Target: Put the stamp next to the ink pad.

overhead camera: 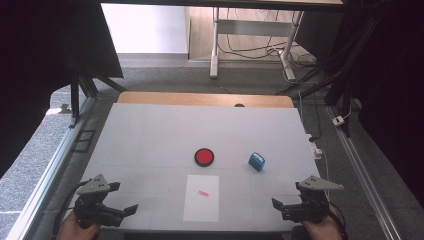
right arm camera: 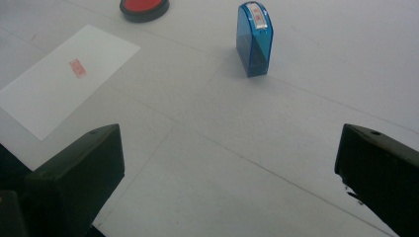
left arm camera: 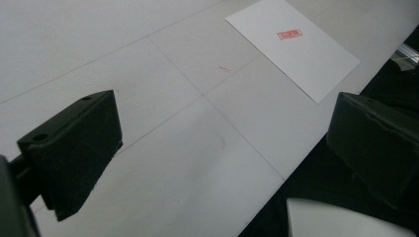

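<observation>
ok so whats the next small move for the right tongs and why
Probably reach the right tongs forward to the blue stamp. Their jaws stand wide open and empty, the stamp stands upright just ahead of them, and the paper already bears one red mark, so the stamp seems the thing to take hold of.

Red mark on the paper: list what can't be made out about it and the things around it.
- Red mark on the paper: its wording is too small and blurred in all three views.
- Label on top of the blue stamp: too small to read in the right gripper view.
- Red ink pad: cut off by the top edge in the right gripper view.
</observation>
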`<state>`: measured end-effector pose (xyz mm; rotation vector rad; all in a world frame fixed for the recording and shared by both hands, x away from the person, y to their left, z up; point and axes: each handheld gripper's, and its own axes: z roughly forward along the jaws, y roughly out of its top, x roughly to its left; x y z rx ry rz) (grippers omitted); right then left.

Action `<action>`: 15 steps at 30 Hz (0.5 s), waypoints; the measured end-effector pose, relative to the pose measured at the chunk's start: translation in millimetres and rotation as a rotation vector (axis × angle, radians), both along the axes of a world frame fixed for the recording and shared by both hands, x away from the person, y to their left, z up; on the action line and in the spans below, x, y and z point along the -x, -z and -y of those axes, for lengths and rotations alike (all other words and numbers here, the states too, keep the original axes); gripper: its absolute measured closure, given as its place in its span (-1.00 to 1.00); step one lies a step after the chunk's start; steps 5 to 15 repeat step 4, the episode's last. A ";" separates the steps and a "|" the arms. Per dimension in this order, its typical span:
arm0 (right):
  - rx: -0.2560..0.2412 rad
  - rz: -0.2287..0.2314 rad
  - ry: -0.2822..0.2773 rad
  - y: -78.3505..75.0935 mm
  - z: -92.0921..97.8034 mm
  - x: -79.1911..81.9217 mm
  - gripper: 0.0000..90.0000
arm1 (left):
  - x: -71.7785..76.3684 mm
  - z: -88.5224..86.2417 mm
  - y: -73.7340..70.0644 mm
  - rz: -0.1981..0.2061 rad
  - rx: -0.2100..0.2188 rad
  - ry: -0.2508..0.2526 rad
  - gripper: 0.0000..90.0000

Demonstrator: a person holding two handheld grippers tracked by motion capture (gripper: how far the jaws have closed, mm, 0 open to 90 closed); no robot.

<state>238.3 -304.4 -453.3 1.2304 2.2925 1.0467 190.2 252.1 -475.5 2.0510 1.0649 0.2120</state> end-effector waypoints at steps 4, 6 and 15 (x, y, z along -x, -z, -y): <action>0.003 -0.008 0.003 1.1 0.0 -0.8 -1.00 | -0.8 0.3 -0.4 -0.001 0.007 -0.003 -0.99; 0.003 -0.008 0.003 1.1 0.0 -0.8 -1.00 | -0.8 0.3 -0.4 -0.001 0.007 -0.003 -0.99; 0.003 -0.008 0.003 1.1 0.0 -0.8 -1.00 | -0.8 0.3 -0.4 -0.001 0.007 -0.003 -0.99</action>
